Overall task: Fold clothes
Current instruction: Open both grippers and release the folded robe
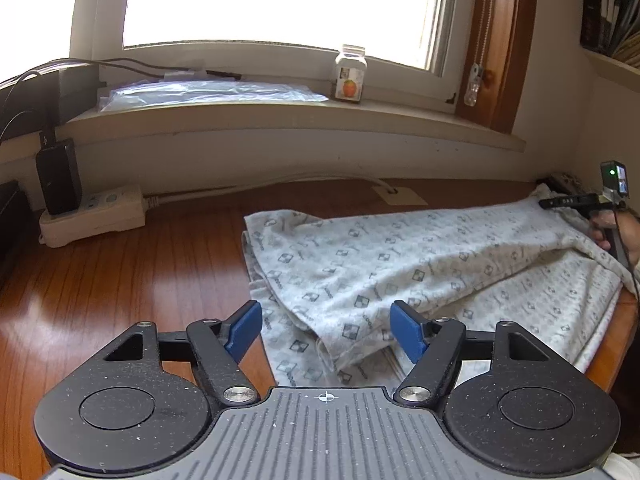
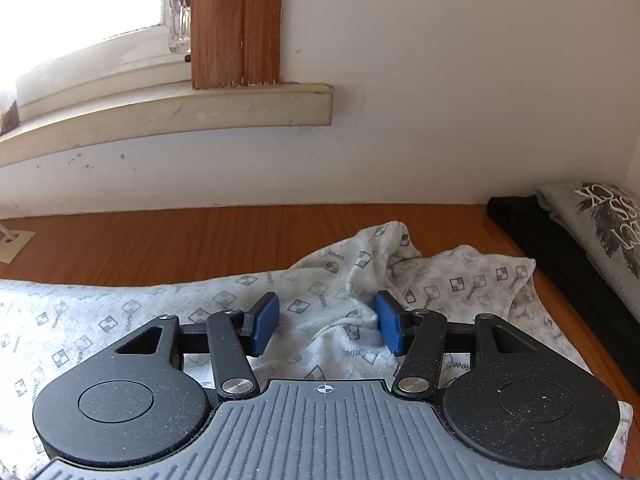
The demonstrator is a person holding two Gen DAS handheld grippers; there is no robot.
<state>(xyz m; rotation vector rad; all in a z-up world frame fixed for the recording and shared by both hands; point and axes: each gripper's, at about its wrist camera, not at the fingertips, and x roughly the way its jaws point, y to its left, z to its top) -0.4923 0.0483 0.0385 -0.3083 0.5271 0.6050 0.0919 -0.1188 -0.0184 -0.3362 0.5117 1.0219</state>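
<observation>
A pale garment (image 1: 400, 264) printed with small checkered squares lies spread on the wooden table (image 1: 120, 280), with one layer folded over diagonally. My left gripper (image 1: 326, 328) hovers open above the near folded corner, and its blue pads touch no cloth. In the right wrist view the same garment (image 2: 100, 312) bunches into a ridge at its far end. My right gripper (image 2: 327, 322) stands open astride that ridge, with cloth against its right pad (image 2: 390, 326) only. The left wrist view shows the right gripper (image 1: 560, 202) at the cloth's far right end, held by a hand (image 1: 608, 228).
A power strip (image 1: 96, 212) with a black adapter (image 1: 58, 176) sits at the table's back left. A jar (image 1: 351, 74) and a plastic bag (image 1: 208, 92) rest on the windowsill. A folded grey shirt (image 2: 600, 232) lies on dark clothing at the far right.
</observation>
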